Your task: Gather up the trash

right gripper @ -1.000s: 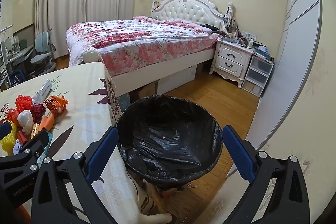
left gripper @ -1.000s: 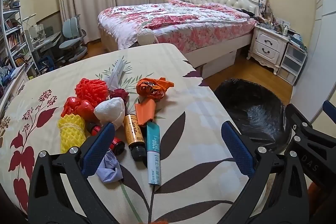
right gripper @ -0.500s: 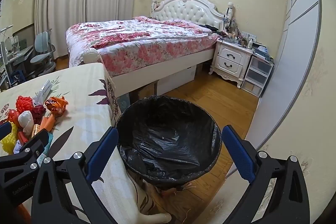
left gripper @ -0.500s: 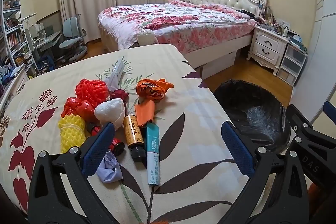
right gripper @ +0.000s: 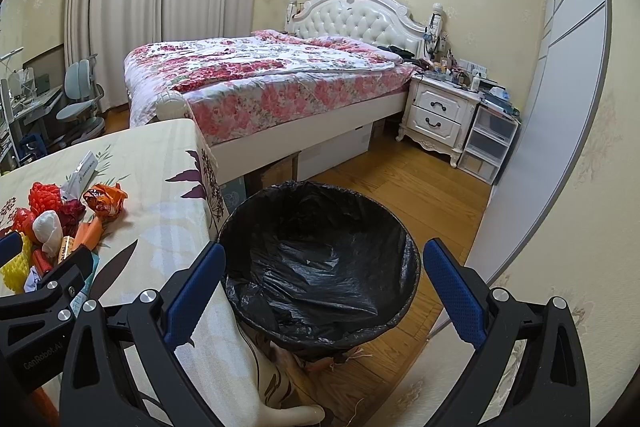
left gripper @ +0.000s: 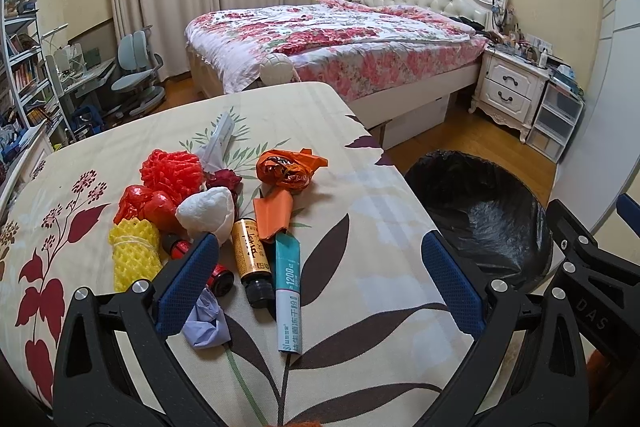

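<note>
1. Both grippers are empty with jaws spread wide: my left gripper (left gripper: 320,279) hangs over the table (left gripper: 360,211), my right gripper (right gripper: 322,285) over the bin (right gripper: 320,259).
2. Trash lies in one heap on the left of the table, every piece touching or just beside another: a teal tube (left gripper: 289,291), an amber bottle (left gripper: 251,259), an orange wrapper (left gripper: 289,167), a white wad (left gripper: 208,211), yellow foam net (left gripper: 134,255) and a lilac scrap (left gripper: 206,319).
3. I judge the task at its start: the bin's black liner looks empty, and nothing is picked up yet.
4. Nearest my left jaws are the teal tube and the lilac scrap, so one of those is the likely first pick.
5. Next I need to lower the left gripper, straddle the tube across its narrow side, and close without dragging the bottle beside it.
6. Then it must travel right, past the table edge, to the bin standing just beside the table.
</note>
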